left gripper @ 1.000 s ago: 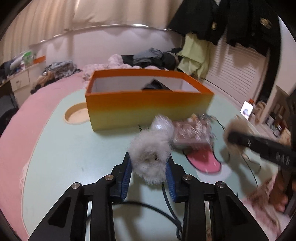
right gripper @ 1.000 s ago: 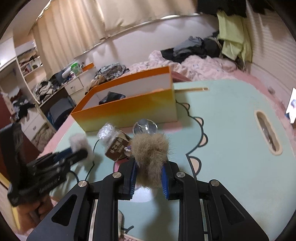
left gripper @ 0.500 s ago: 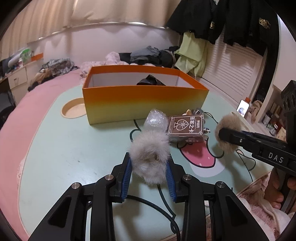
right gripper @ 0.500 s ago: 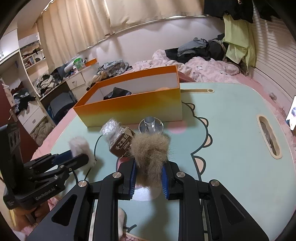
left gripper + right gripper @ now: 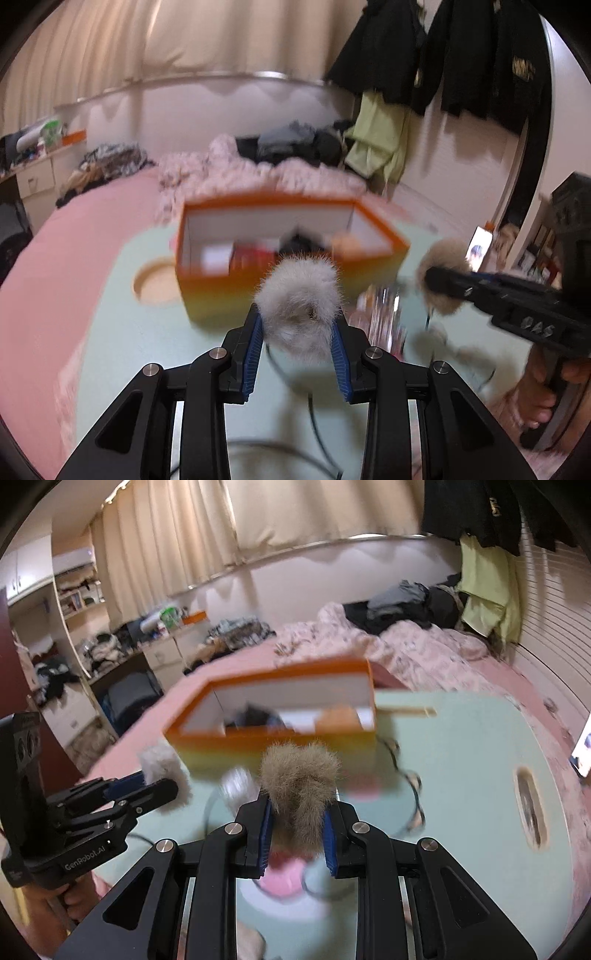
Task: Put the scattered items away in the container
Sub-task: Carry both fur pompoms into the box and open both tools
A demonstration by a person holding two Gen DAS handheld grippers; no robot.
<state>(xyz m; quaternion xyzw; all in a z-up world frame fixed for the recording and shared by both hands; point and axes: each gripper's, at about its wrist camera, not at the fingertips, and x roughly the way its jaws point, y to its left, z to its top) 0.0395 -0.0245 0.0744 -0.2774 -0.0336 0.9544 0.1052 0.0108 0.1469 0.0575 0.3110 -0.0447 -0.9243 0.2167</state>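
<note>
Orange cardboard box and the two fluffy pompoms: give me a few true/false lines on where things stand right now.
1. The left gripper is shut on the grey-white fluffy pompom. True.
2. The right gripper is open. False: it is shut on the tan-brown fluffy pompom.
3. The orange cardboard box holds nothing. False: blurred items lie inside.
4. Both pompoms are outside the box. True.
</note>
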